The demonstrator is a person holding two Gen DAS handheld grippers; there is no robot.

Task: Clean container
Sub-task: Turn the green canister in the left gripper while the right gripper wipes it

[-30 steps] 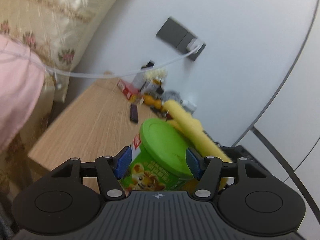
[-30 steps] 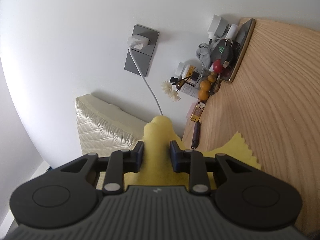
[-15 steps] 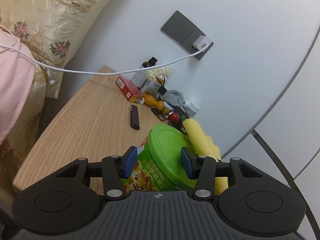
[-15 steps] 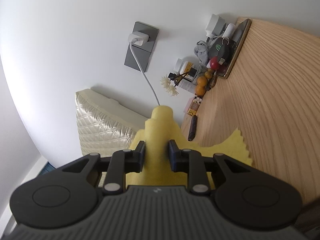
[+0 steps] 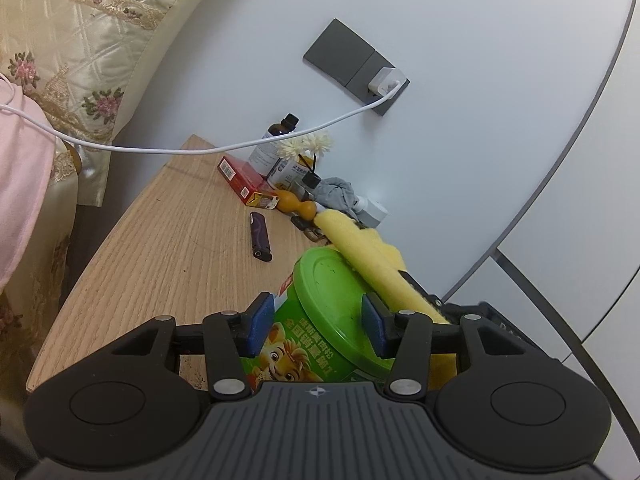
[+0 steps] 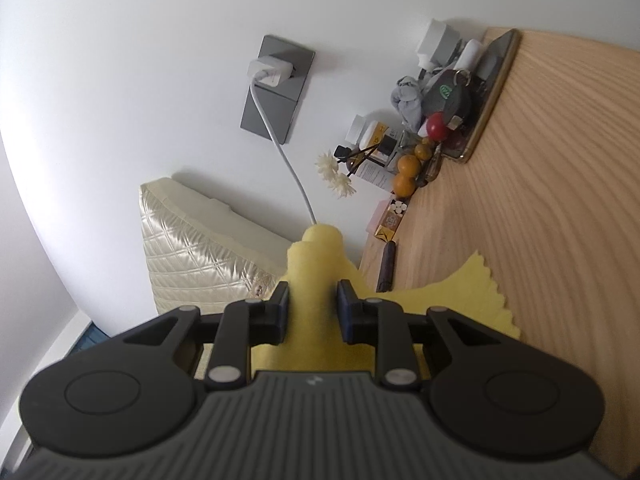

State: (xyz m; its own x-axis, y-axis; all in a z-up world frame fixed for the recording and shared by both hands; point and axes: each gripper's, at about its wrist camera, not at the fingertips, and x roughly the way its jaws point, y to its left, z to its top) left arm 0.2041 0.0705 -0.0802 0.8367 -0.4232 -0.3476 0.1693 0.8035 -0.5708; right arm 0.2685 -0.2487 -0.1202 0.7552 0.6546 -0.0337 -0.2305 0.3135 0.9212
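Observation:
My left gripper is shut on a green container with a green lid and a cartoon lion label, held tilted above the wooden tabletop. My right gripper is shut on a folded yellow cloth. In the left wrist view the yellow cloth lies against the lid's far right edge, with the right gripper's black body behind it. The container is hidden in the right wrist view.
At the table's back by the wall stand a dark lighter, a red box, bottles, white flowers, orange gourds, grey fabric and keys. A white charger cable hangs from a grey socket. A quilted headboard is left.
The left gripper's view has shifted, showing more tabletop and wall. The yellow cloth has slid along the lid's right edge. The right gripper has crept a little forward.

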